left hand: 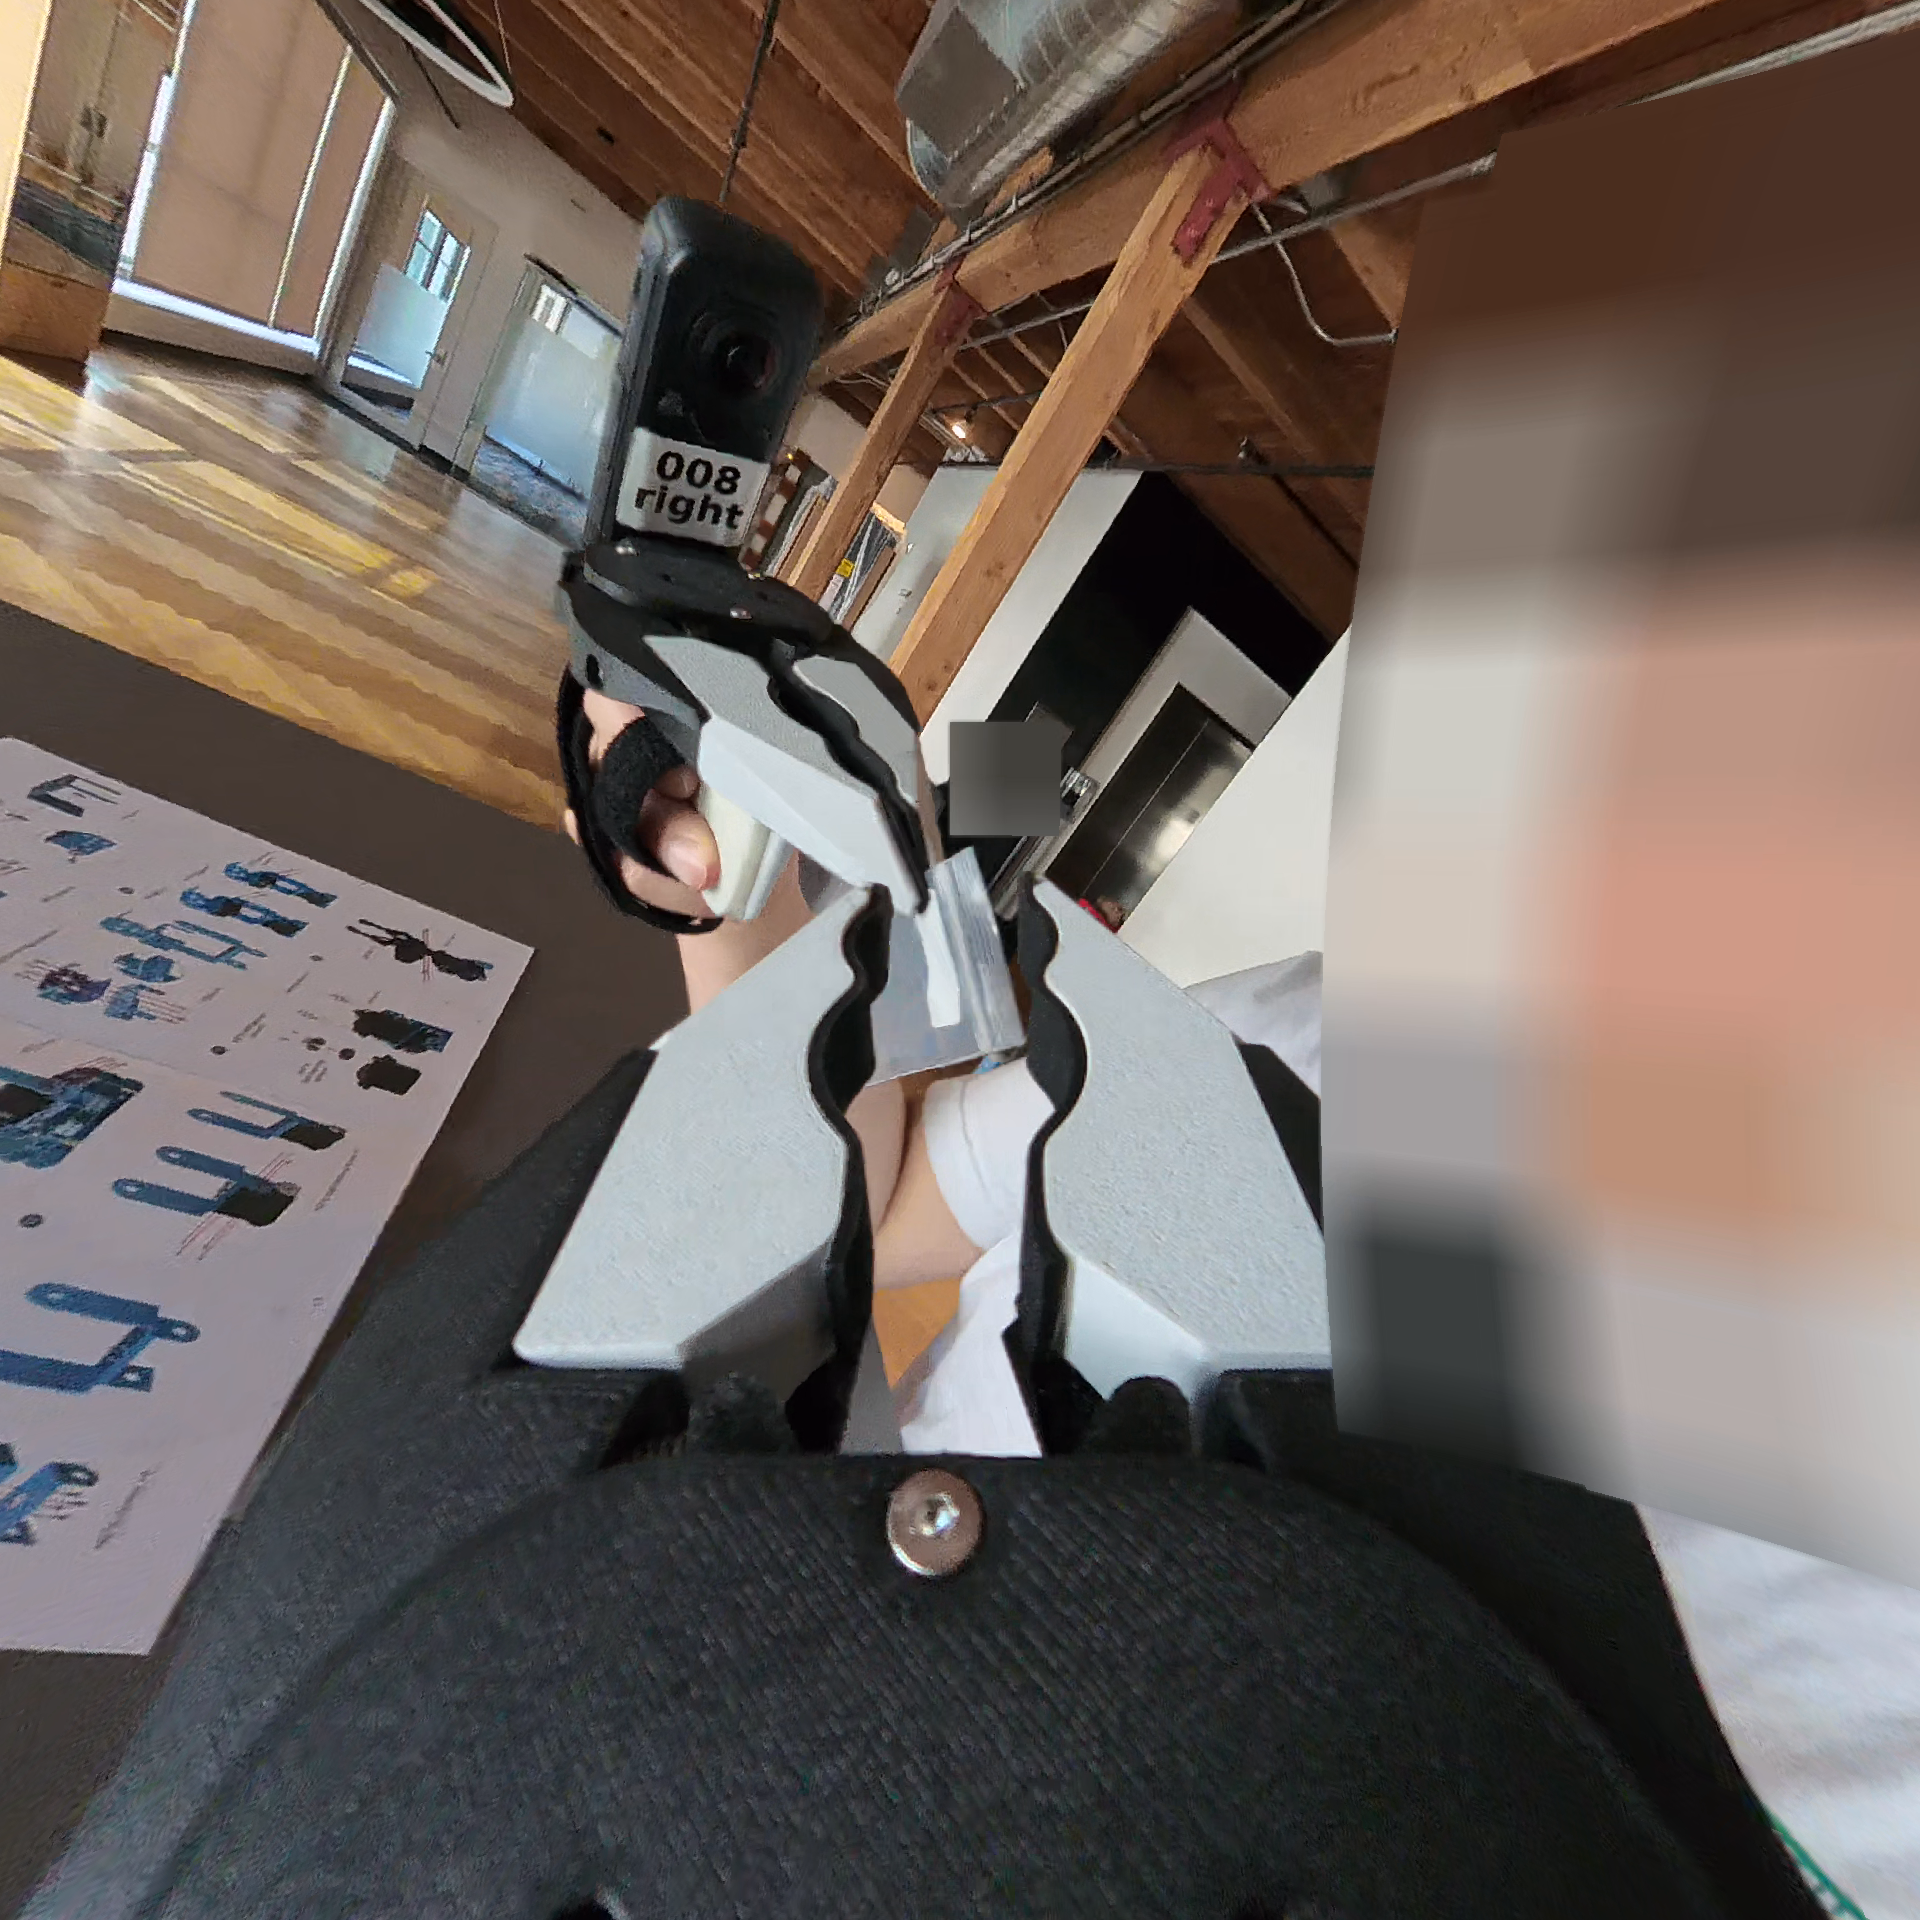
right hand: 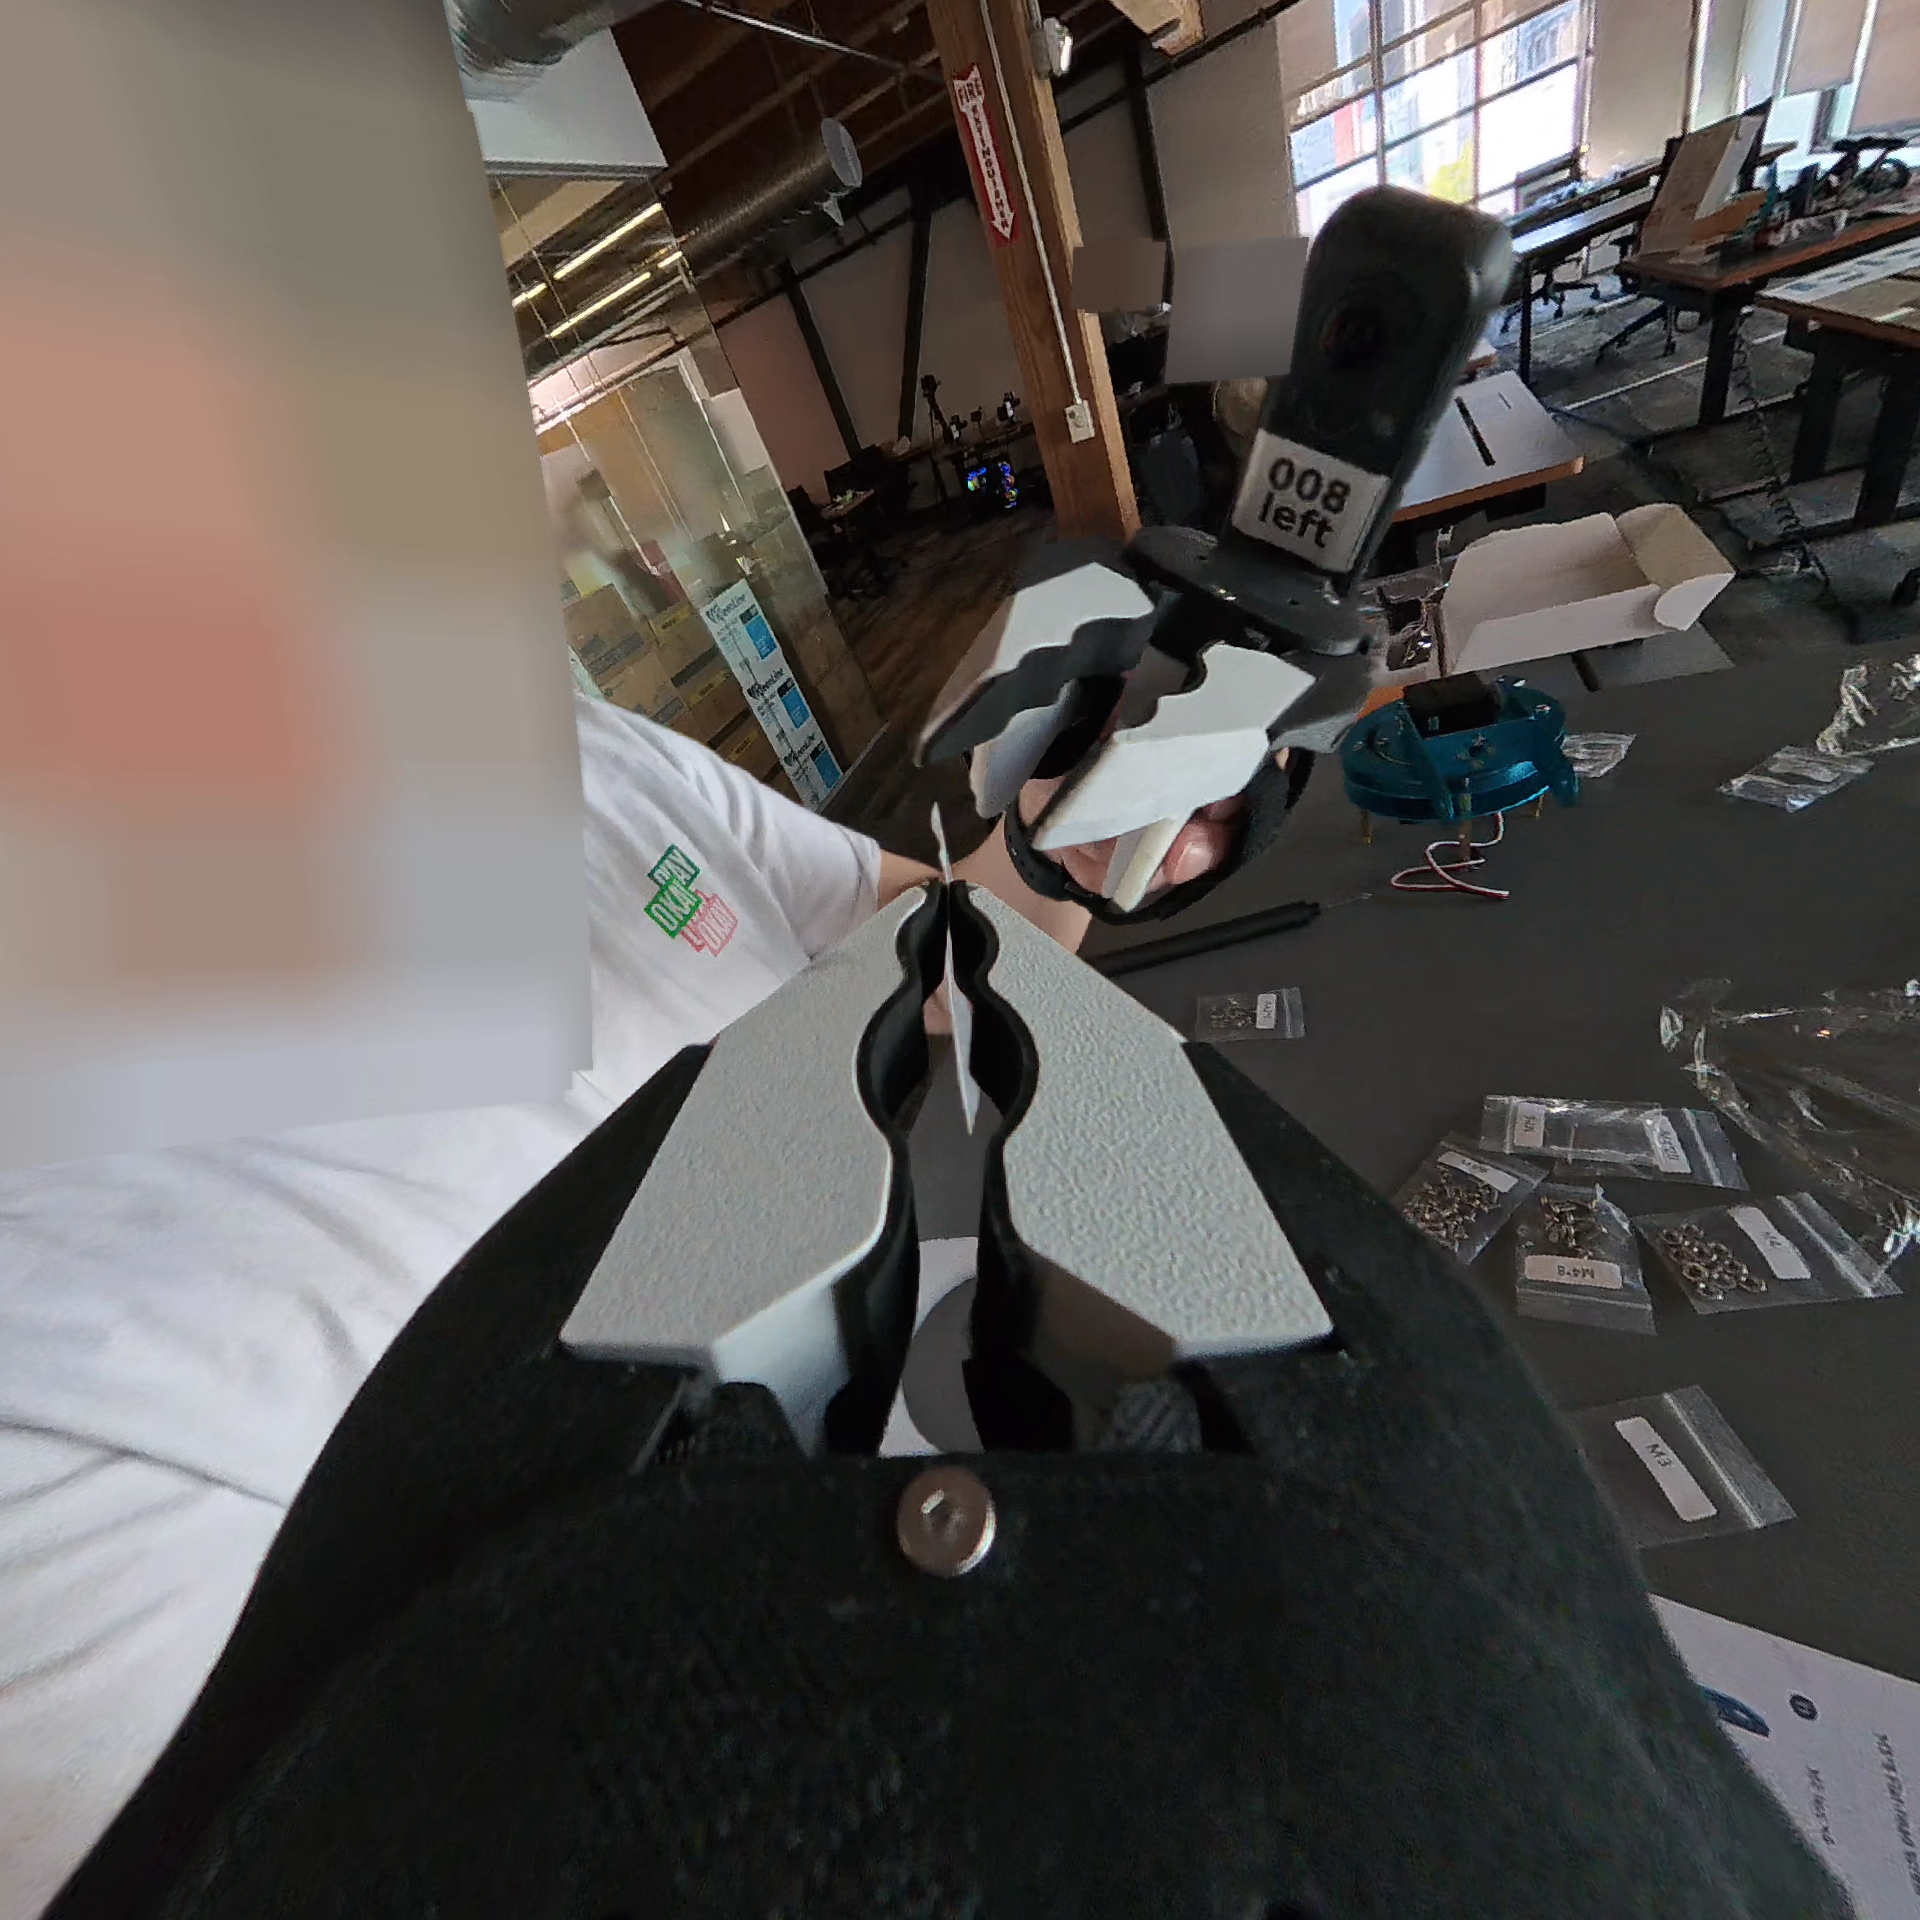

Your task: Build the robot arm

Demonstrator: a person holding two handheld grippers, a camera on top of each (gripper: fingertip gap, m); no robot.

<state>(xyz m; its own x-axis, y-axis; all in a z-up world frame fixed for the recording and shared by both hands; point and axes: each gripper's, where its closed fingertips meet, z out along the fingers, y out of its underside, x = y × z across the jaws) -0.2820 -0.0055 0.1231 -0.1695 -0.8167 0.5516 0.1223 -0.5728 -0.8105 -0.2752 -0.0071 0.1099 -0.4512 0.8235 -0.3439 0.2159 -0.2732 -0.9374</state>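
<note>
In the right wrist view my right gripper (right hand: 951,891) is shut on a small clear plastic bag (right hand: 962,1049), seen edge-on as a thin white sliver between the black pads. It is held in the air in front of a person in a white shirt (right hand: 717,894). My left gripper (left hand: 958,902) is open, and the bag (left hand: 951,982), clear with a white label strip, hangs between its fingertips. I cannot tell whether the fingers touch it. The right gripper (left hand: 920,883) pinches the bag's top edge from above. The left gripper (right hand: 997,790) also shows open in the right wrist view.
A dark table (right hand: 1455,1039) carries several small bags of screws and nuts (right hand: 1579,1247), crumpled clear wrappers (right hand: 1818,1081), a blue round robot base (right hand: 1455,748), a black screwdriver (right hand: 1205,935) and an open white box (right hand: 1579,592). A printed parts sheet (left hand: 208,1091) lies on the left. The tips of both grippers are at nearly the same place.
</note>
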